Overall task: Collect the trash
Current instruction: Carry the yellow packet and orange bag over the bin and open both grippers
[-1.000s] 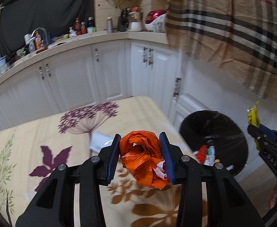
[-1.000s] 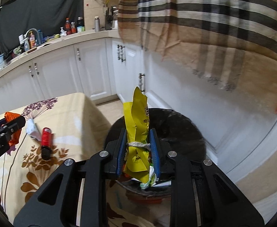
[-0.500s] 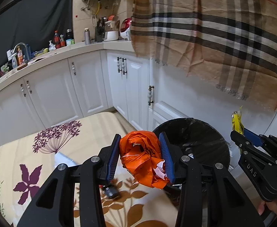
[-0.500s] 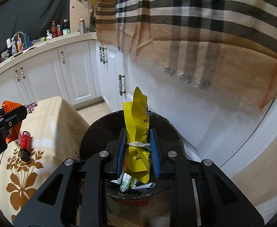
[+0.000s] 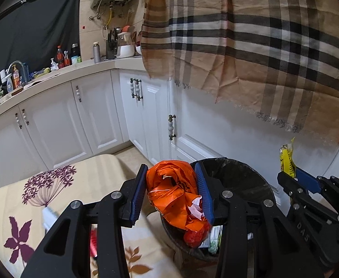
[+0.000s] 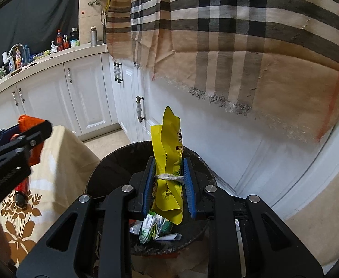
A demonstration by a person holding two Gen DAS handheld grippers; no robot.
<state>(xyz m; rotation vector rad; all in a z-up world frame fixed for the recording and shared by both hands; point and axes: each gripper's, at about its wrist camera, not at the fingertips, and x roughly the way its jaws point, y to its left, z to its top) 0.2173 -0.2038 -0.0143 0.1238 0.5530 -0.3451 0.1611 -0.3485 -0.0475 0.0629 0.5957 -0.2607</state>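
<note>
Trash in both grippers, bin [image 6: 113,162] below

I have the yellow wrapper [image 6: 169,162] pinched upright in the nearly closed right gripper [image 6: 169,185], right over the bin mouth at lower centre; my left gripper [image 5: 172,199], partly open around the crumpled orange bag [image 5: 176,199], hangs at the bin's left rim, so the right is nearer to dropping

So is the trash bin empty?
No, the black trash bin already has crumpled wrappers lying at its bottom.

Each wrist camera looks forward and down along its own claw, close above the shared black bin [image 5: 236,180], each catching the other claw.
</note>
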